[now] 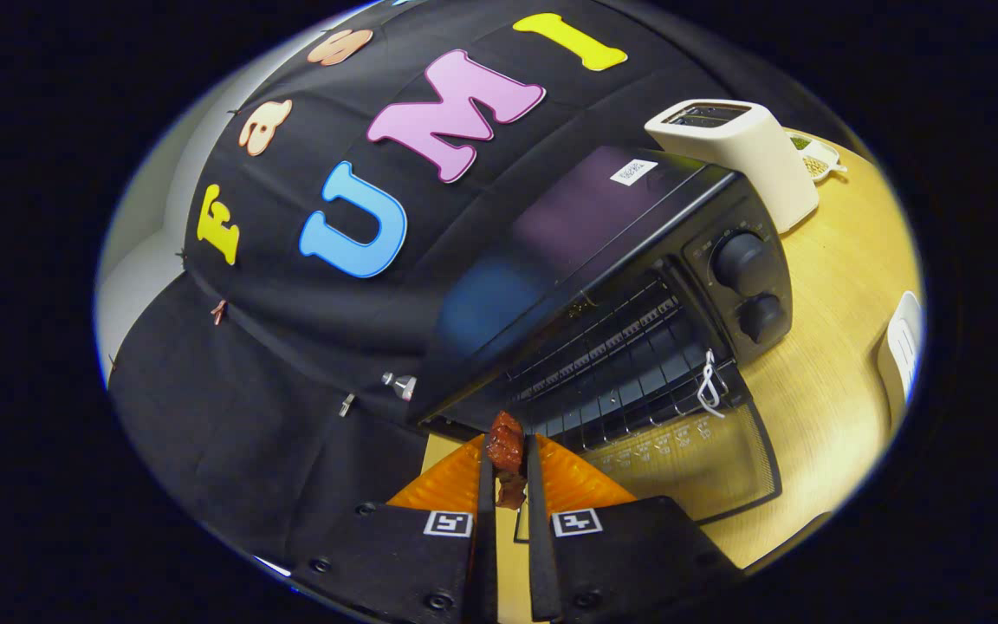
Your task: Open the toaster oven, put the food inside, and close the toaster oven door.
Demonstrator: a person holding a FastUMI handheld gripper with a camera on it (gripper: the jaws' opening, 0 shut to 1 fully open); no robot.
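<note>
the gripper (508, 455) is clamped on a reddish-brown piece of food (506, 444), both fingers pressing its sides, the piece standing up between the fingertips and poking just past them. directly ahead of the fingers sits the black toaster oven (603, 260), its glass door (707, 464) dropped open and lying flat on the wooden table (828, 347), the tabletop showing through the pane. inside the open cavity a wire rack (612, 347) spans the width; nothing can be made out resting on it. a small white clip or tie (709, 386) hangs at the near right corner of the opening. two round knobs (750, 286) sit one above the other on the oven's right-hand panel. beyond the oven, touching or just beside its far corner, stands a white slot toaster (746, 156), and behind that a small dish (815, 156) holds greenish and pale bits too small to identify. a white object (902, 347) lies on the table well to the right of the oven.
</note>
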